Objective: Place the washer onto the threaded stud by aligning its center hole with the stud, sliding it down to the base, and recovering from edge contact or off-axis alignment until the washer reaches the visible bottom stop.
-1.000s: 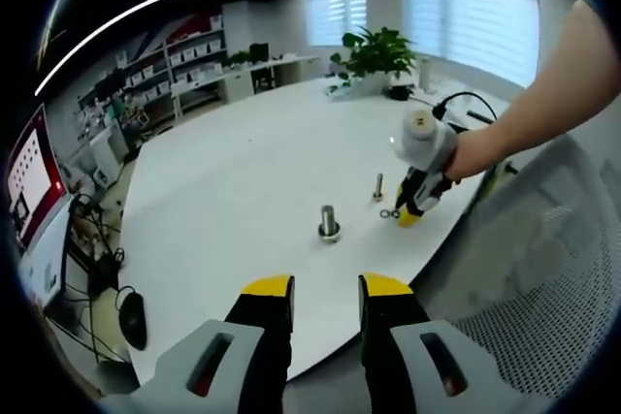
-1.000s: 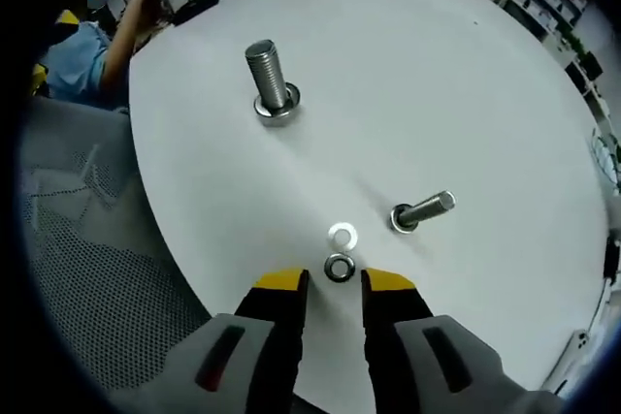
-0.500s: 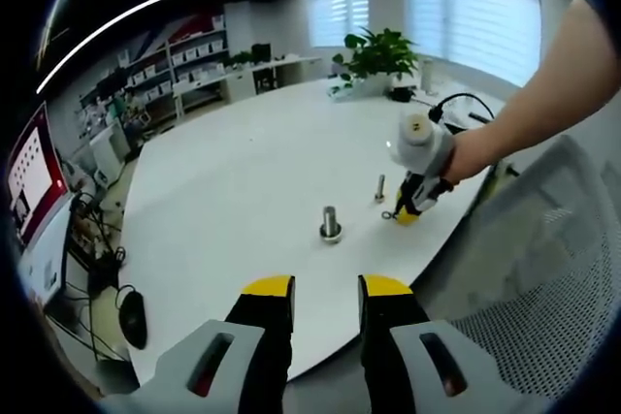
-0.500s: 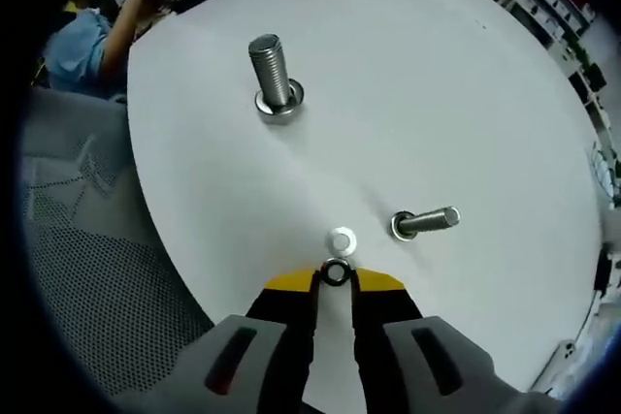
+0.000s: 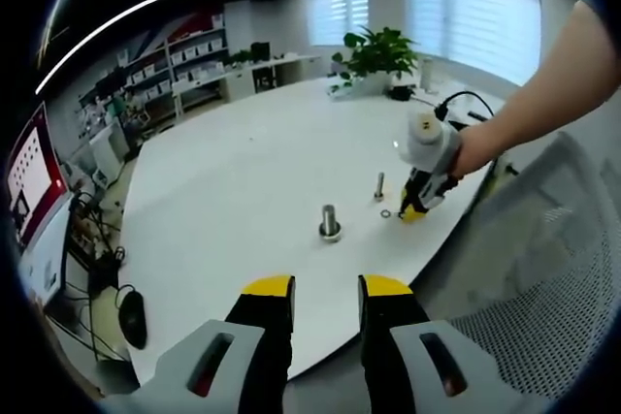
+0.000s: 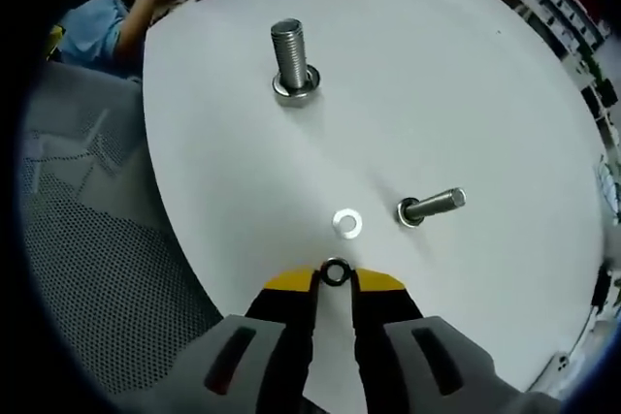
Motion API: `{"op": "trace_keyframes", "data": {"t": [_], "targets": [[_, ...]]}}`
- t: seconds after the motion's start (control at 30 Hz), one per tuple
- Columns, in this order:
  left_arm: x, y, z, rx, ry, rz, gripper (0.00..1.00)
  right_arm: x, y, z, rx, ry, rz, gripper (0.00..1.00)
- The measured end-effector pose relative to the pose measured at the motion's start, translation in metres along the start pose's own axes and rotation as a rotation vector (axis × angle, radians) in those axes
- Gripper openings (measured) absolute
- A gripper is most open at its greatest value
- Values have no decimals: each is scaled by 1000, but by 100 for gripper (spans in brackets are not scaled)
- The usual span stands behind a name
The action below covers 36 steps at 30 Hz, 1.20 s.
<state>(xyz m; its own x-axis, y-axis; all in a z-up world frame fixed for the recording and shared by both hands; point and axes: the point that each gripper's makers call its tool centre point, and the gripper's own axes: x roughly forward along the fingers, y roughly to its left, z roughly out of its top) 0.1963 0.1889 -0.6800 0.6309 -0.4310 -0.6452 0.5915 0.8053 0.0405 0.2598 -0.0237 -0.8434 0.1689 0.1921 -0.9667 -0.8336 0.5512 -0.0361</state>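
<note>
- On white round table: two threaded studs and two washers, near the edge closest to the right gripper.
- Right gripper: yellow-tipped jaws nearly closed, pinching dark washer by its rim at the very tips; washer appears held just above or at the tabletop, which of the two cannot be told.
- Second washer: bright, flat on table, just ahead of the held one, untouched.
- Small stud: beside the bright washer, shaft pointing away to the right of the right gripper view; seen upright in the left gripper view.
- Large stud: upright on wide base, farther across the table, well apart from the held washer.
- Left gripper: jaws parted with a clear gap, holding nothing, hovering off the table edge, well away from the work.
- Person's hand: wrapped around the right gripper's handle.
- Progress, judged: pick-up apparently done; carrying to a stud, hole alignment, slide down and seating at the base all left.
</note>
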Motion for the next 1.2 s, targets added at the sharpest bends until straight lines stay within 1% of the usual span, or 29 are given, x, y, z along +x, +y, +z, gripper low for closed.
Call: {"op": "trace_keyframes", "data": {"t": [0.13, 0.27, 0.47, 0.57, 0.77, 0.83, 0.87, 0.9, 1.0, 1.2], "targets": [[0, 0, -1, 2, 4, -2, 24, 0, 1, 0, -32, 27, 24, 18], [1, 0, -1, 4, 7, 0, 24, 1, 1, 1, -61, 43, 31, 18], [1, 0, -2, 3, 15, 1, 24, 2, 1, 2, -72, 77, 33, 17], [1, 0, -3, 2, 17, 2, 24, 2, 1, 3, -70, 108, 24, 17], [2, -1, -3, 6, 20, -3, 24, 3, 2, 2, -53, 149, -3, 16], [2, -2, -4, 8, 23, -7, 24, 3, 3, 2, -63, 167, -17, 16], [2, -2, -4, 7, 22, -7, 24, 0, 3, -1, -70, 192, -29, 16], [2, -1, -3, 7, 18, -7, 24, 2, 5, 1, -74, 188, -27, 16], [2, -2, -2, 4, 15, -9, 24, 4, 3, 2, -48, 207, -46, 15], [1, -2, 0, 5, 4, -13, 24, 3, 5, 2, -47, 212, -88, 15]]}}
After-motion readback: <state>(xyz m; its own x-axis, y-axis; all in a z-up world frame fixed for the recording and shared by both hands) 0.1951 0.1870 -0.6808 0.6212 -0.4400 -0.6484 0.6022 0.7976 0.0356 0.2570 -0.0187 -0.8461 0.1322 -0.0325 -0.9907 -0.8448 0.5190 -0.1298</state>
